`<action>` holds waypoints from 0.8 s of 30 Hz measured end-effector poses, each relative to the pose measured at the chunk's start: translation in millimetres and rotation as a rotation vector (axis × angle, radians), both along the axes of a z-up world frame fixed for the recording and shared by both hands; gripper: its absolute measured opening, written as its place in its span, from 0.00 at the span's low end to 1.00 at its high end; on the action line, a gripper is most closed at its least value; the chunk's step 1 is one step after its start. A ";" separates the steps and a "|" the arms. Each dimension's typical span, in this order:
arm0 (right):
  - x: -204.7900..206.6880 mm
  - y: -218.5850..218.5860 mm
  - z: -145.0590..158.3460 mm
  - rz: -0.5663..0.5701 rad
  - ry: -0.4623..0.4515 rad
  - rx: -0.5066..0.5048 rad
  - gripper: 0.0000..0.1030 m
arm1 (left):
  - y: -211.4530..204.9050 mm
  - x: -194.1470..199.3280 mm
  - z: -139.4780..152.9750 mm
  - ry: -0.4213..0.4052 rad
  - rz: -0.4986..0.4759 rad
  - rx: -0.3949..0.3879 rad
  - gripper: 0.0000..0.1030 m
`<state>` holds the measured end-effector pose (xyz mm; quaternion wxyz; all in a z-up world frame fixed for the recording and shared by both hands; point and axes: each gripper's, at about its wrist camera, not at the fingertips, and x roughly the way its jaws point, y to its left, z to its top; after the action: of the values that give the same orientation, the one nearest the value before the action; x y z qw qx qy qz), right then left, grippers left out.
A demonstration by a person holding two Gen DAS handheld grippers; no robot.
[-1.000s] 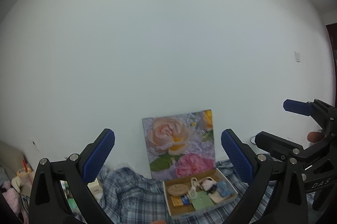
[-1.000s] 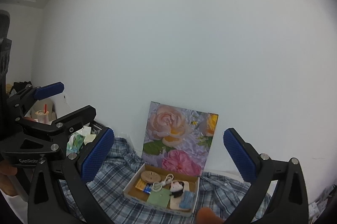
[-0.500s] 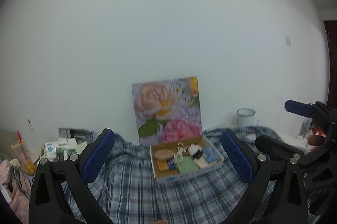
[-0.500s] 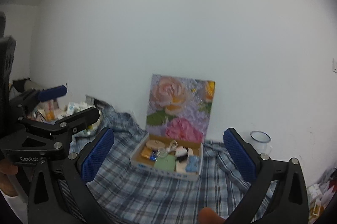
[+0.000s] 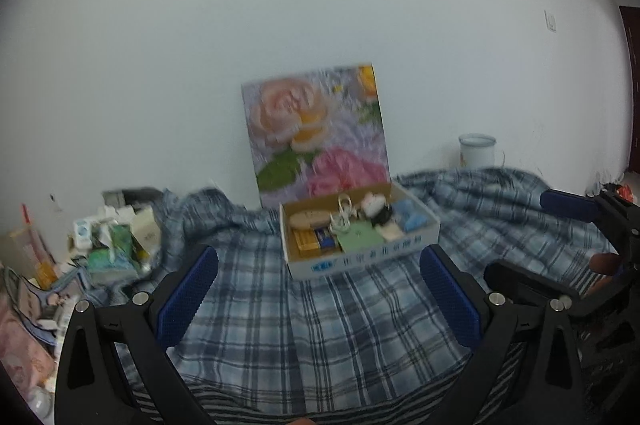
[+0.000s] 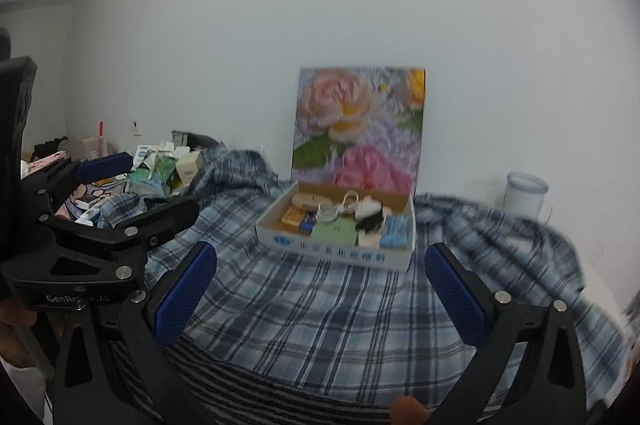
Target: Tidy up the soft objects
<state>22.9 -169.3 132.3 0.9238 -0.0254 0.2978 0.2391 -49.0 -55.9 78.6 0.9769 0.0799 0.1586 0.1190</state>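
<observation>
A shallow cardboard box (image 5: 424, 229) (image 6: 280, 215) sits on a blue plaid cloth (image 5: 320, 321) (image 6: 320, 313). It holds several small items: a black-and-white plush toy (image 5: 376, 207) (image 6: 370, 215), a light blue soft piece (image 5: 410, 217) (image 6: 394, 231), a green card, a white cable, a tan oval. My left gripper (image 5: 318, 291) is open and empty, short of the box. My right gripper (image 6: 320, 289) is open and empty, also short of the box. Each gripper shows at the edge of the other's view.
A flower painting (image 5: 318, 129) (image 6: 360, 125) leans on the white wall behind the box. A white mug (image 5: 478, 149) (image 6: 524, 193) stands at the right. A heap of packets and boxes (image 5: 116, 237) (image 6: 164, 169) lies at the left.
Both cameras have tilted down from the wall. The box and plaid cloth have risen in the frames and look nearer. Both grippers stay open.
</observation>
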 end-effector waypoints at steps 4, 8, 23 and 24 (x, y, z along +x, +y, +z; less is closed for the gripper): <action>9.0 -1.6 -26.3 -0.038 0.047 -0.015 1.00 | 10.0 15.2 -27.5 0.054 -0.024 -0.023 0.99; 16.9 6.8 -40.3 -0.033 0.106 -0.067 1.00 | 19.5 23.8 -47.4 0.078 -0.001 -0.053 0.99; 21.4 11.6 -54.7 -0.015 0.161 -0.097 1.00 | 33.4 33.1 -64.3 0.152 -0.007 -0.137 0.99; 21.0 11.7 -54.3 -0.016 0.158 -0.099 1.00 | 32.9 33.7 -64.4 0.154 -0.005 -0.133 0.99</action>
<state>43.8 -157.6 78.0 0.8970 -0.0497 0.3812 0.2182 -15.3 -23.0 14.2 0.9652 0.0241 0.2406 0.0995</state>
